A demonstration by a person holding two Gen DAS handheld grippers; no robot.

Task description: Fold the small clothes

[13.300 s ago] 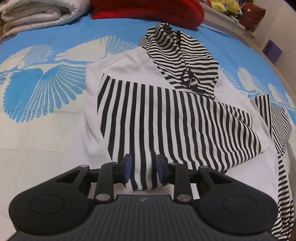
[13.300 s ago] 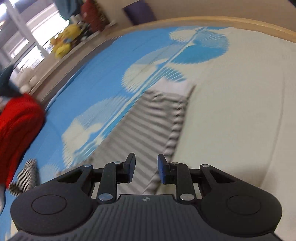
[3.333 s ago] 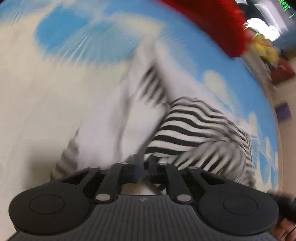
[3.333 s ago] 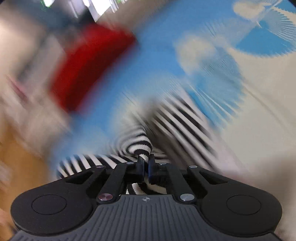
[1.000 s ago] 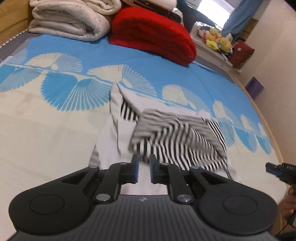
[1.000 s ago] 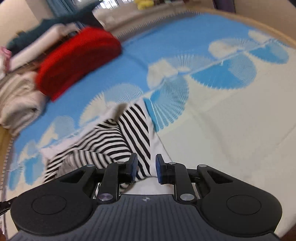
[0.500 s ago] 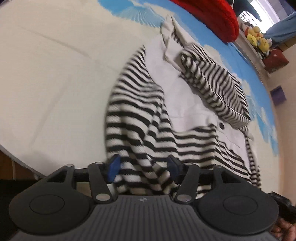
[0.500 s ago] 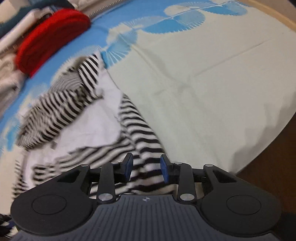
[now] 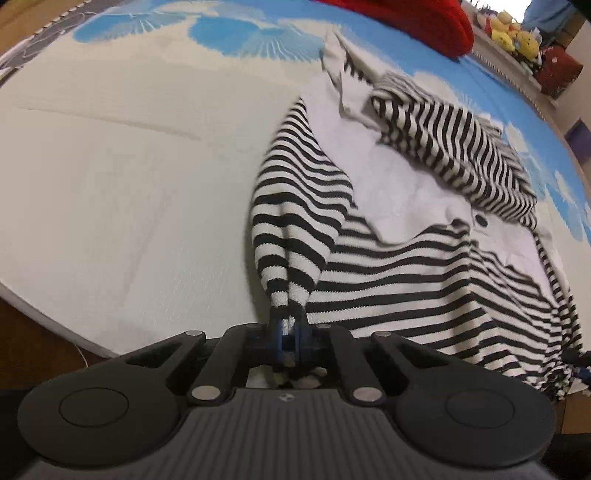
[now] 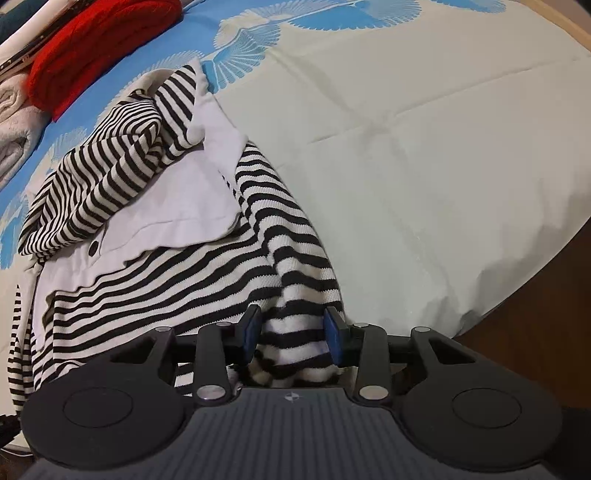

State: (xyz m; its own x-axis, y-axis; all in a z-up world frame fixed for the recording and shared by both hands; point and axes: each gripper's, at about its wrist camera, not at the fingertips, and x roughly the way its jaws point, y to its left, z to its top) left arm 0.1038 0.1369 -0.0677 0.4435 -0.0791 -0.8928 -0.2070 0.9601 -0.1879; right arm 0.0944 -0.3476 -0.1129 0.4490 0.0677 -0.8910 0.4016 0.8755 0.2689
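Your left gripper hides the pinched corner of the striped top between its pads, so you can't see the hem's edge there. Your right gripper body covers the bunched fabric below its pads. The red blanket and the folded quilt are cut off at the frame edges. The toys are too small to identify.

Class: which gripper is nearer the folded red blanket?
Neither, clearly. The left gripper and right gripper are both at the striped garment's near hem; the red blanket lies far beyond both.
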